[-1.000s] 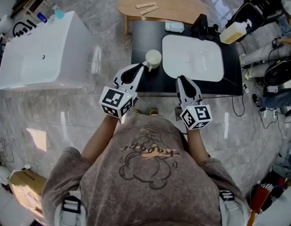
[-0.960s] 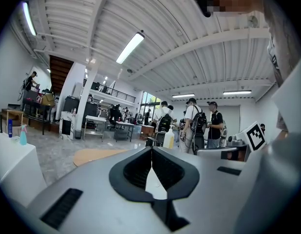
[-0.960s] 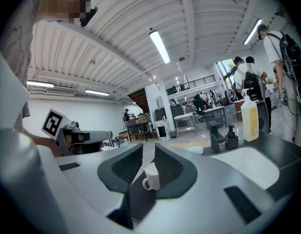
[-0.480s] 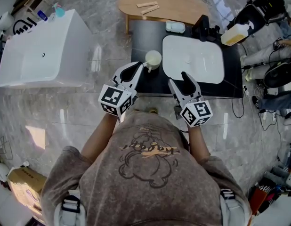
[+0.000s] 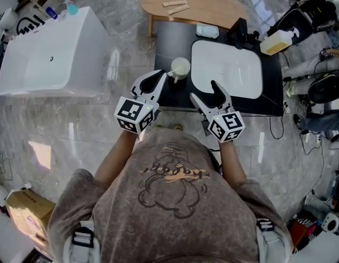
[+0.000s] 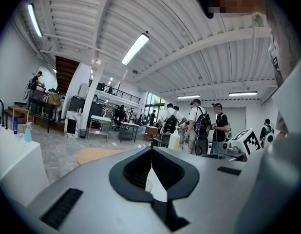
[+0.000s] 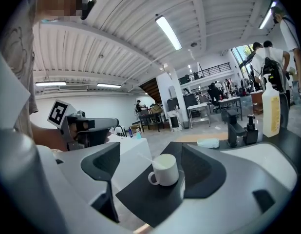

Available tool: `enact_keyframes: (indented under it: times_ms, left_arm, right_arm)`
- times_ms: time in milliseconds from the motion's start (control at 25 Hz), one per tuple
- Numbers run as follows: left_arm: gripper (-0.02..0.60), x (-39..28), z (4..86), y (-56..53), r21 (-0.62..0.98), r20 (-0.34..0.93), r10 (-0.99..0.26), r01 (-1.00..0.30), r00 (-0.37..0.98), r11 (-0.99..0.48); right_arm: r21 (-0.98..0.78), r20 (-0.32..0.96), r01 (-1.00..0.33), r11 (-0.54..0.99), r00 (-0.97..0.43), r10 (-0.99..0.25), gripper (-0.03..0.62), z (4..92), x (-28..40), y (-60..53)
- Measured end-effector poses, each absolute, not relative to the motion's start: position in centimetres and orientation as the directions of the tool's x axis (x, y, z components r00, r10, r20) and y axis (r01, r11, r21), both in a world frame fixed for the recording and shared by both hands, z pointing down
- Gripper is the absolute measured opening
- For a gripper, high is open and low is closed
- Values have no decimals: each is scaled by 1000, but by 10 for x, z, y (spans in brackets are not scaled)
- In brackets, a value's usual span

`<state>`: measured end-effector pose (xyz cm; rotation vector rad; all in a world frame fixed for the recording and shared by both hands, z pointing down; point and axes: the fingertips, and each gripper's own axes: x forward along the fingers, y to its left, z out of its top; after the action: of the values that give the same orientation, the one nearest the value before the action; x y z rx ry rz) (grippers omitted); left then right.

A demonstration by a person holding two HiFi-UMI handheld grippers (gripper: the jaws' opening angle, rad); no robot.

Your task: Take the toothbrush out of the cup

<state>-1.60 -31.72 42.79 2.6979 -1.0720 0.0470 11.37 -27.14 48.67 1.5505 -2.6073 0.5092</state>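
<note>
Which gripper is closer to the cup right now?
Left. The left gripper sits close beside the cup, at its near left. The right gripper, jaws just opened wide with nothing between them, hangs farther back toward the person, right of the cup.

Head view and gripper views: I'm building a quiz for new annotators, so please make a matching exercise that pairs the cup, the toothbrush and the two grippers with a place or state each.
Things
1. cup
2. toothbrush
3. left gripper
4. right gripper

Places and states
A. jaws wide apart
B. standing on the black countertop, beside the white sink
C. jaws together
D. leaning out of the cup

Pairs: 1-B, 2-D, 3-C, 4-A.

The right gripper's jaws have just been opening, and nothing is gripped between them.
</note>
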Motion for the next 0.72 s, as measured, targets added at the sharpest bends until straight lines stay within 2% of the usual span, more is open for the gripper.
enact_keyframes:
  times_ms: [720]
  left_arm:
    - [21,-51,429,-315,214,128,-737,-744,664,-633]
  right_arm:
    - [-129,372,-786,605,-604,-705,383,551,55,-334]
